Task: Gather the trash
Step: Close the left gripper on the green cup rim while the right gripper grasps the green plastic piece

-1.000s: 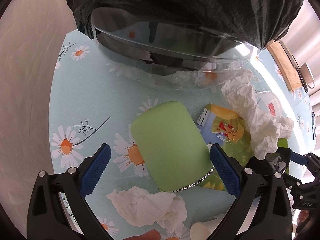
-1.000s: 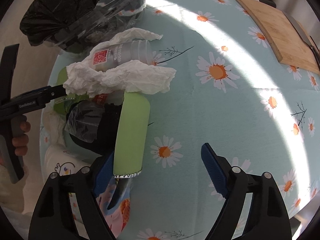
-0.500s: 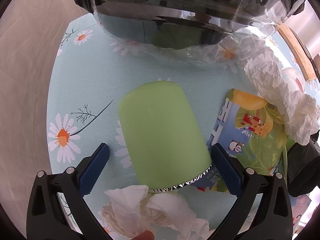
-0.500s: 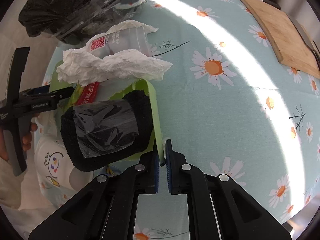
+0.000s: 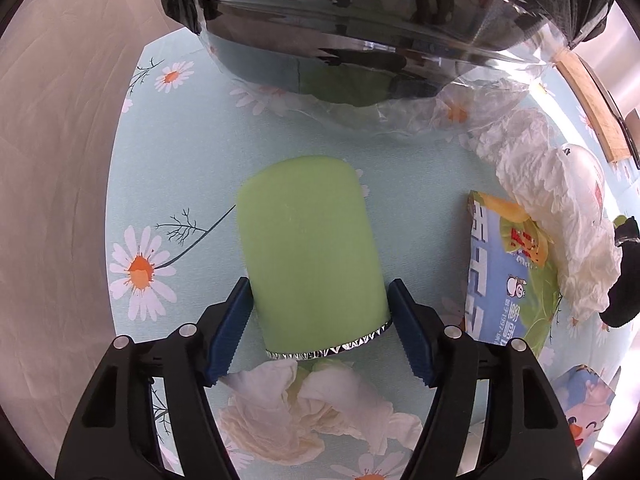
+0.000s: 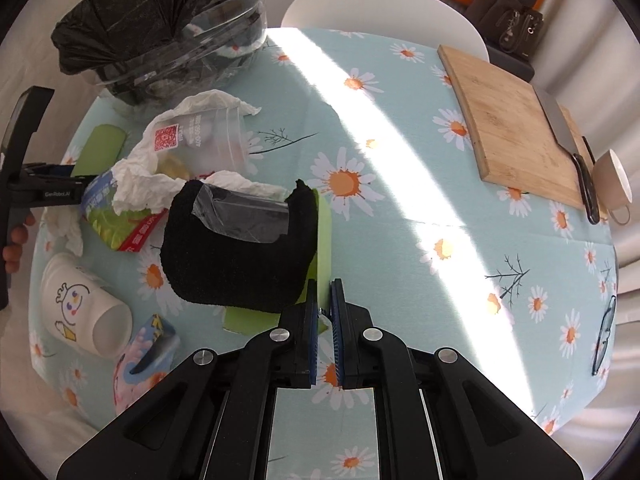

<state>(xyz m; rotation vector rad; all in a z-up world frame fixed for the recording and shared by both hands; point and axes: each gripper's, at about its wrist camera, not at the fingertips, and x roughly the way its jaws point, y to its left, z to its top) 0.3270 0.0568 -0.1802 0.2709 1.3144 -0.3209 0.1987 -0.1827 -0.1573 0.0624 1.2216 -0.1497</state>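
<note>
Green foil wrapper [image 5: 312, 256] lies flat on the daisy tablecloth [image 5: 180, 176], long axis running straight ahead of the left gripper [image 5: 320, 332], its silver serrated end between the pads, which are closed onto its sides. Beyond it stands the black-lined bin [image 5: 360, 20]. The right gripper [image 6: 325, 312] is clenched on another green wrapper's [image 6: 323, 236] edge, black foam [image 6: 240, 252] just to its left.
</note>
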